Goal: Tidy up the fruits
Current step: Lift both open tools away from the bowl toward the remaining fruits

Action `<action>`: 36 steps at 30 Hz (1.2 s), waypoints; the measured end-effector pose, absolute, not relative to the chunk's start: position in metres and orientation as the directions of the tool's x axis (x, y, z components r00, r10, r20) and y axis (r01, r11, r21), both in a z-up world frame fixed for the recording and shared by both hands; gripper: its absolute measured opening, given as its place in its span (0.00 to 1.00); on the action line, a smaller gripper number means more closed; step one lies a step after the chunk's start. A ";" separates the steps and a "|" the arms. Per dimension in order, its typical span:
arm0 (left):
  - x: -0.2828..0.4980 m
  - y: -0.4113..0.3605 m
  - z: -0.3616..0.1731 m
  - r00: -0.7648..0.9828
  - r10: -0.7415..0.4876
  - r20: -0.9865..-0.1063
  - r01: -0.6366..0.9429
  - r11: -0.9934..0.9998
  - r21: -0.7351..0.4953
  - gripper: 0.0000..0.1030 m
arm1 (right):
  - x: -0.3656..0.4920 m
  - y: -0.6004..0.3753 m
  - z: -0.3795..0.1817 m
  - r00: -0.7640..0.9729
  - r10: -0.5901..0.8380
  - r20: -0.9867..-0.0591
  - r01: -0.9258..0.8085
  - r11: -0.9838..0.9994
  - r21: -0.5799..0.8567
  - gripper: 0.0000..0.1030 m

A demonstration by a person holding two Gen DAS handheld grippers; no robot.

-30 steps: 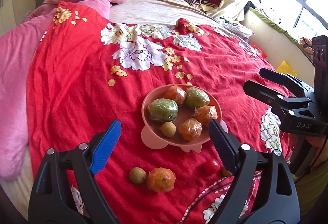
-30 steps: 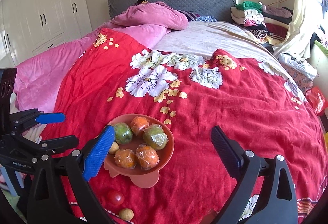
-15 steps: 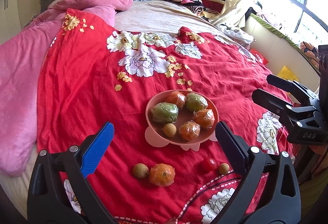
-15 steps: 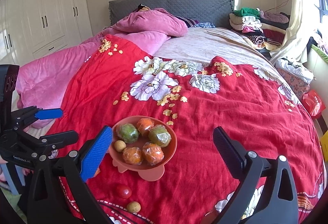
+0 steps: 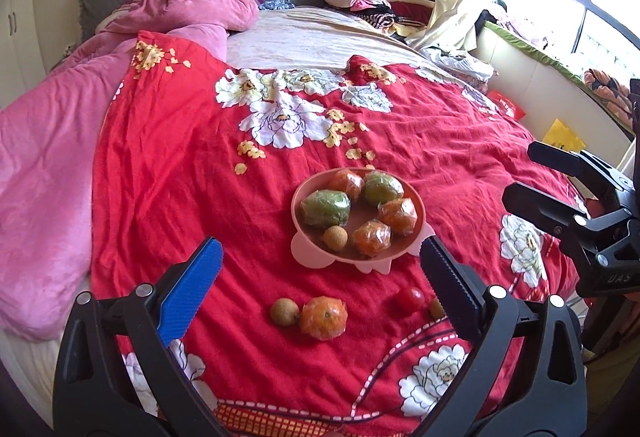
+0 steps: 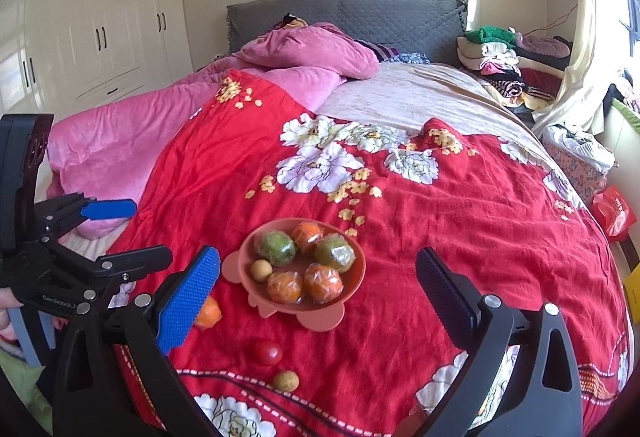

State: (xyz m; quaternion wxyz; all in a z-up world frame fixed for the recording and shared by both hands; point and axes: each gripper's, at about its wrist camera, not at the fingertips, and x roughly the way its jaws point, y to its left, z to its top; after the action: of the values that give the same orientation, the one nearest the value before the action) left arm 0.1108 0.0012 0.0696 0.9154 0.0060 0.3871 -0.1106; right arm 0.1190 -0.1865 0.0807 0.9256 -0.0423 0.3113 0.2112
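On the red flowered bedspread (image 5: pixel 168 173) near the foot of the bed sits a pink bowl (image 5: pixel 298 197) holding six fruits, most of them wrapped in clear film. Four more lie loose on the cloth in front of it: a wrapped orange (image 5: pixel 324 318) touching a small brown longan (image 5: pixel 284 312), and, a little to the right, a cherry tomato (image 5: pixel 411 299) beside a second longan (image 5: pixel 437 308) that is half hidden behind a finger of the left claw (image 5: pixel 320 269).

That left claw has just been opening; its jaws now stand wide apart with nothing between them. The right claw (image 6: pixel 318 279) is likewise spread wide and empty, hovering short of the bowl.

The main risk is probably the soft, wrinkled bedding. Pressing down beside a round fruit could dent the cover and set it rolling, and the tomato and nearer longan lie close to the foot edge, so a nudge might send them off the bed. The film on the orange looks slippery and may slide between the pads. The tomato would likely bruise under a hard squeeze. The bowl stands on yielding cloth, so a bump on its rim could tip it.

Room is generous beyond and to either side of the bowl, with open bedspread there. It is tight only between the two claws, which face the same patch of bed.
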 end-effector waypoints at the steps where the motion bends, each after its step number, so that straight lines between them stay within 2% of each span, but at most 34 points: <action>1: 0.109 0.001 0.069 0.676 -0.198 -0.710 0.209 0.975 -0.073 0.90 | 0.117 -0.187 0.079 0.714 0.366 -0.596 -0.419 0.906 0.055 0.95; 20: 0.086 0.000 0.044 0.650 -0.163 -0.742 0.200 0.979 -0.039 0.90 | 0.094 -0.191 0.052 0.676 0.358 -0.644 -0.426 0.903 0.055 0.95; 36: 0.072 0.014 0.003 0.580 -0.138 -0.803 0.190 0.981 -0.032 0.90 | 0.083 -0.181 0.004 0.587 0.353 -0.728 -0.451 0.890 0.068 0.95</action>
State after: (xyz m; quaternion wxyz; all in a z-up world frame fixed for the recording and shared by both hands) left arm 0.0722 0.0138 0.0030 0.8883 0.0287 0.4490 -0.0924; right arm 0.0835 -0.1811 0.0043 0.8887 -0.0621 0.3940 0.2263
